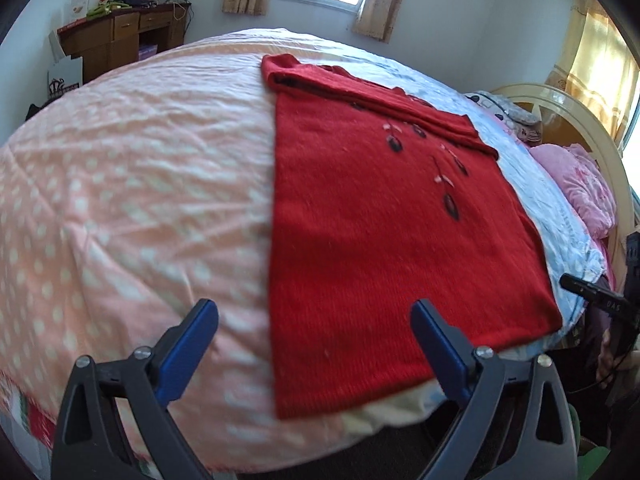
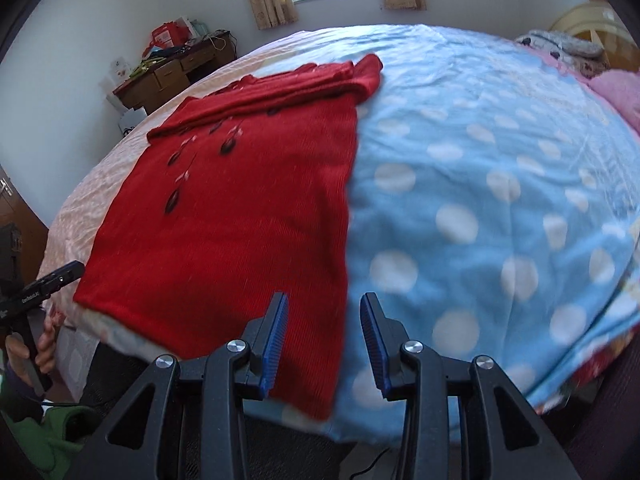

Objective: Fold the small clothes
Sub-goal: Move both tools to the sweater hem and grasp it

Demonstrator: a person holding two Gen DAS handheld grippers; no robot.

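Note:
A red knitted sweater (image 1: 372, 232) with small dark flower marks lies flat on the bed, its sleeves folded across the far end. It also shows in the right wrist view (image 2: 240, 208). My left gripper (image 1: 314, 316) is open and empty, hovering over the sweater's near left edge. My right gripper (image 2: 324, 312) is open and empty, just above the sweater's near right edge, where it meets the blue blanket.
A pink dotted quilt (image 1: 120, 184) covers the bed's left side and a blue dotted blanket (image 2: 500, 184) its right side. Pink pillows (image 1: 580, 184) and a cream headboard (image 1: 560, 100) are at the right. A cluttered wooden desk (image 1: 120, 36) stands by the far wall.

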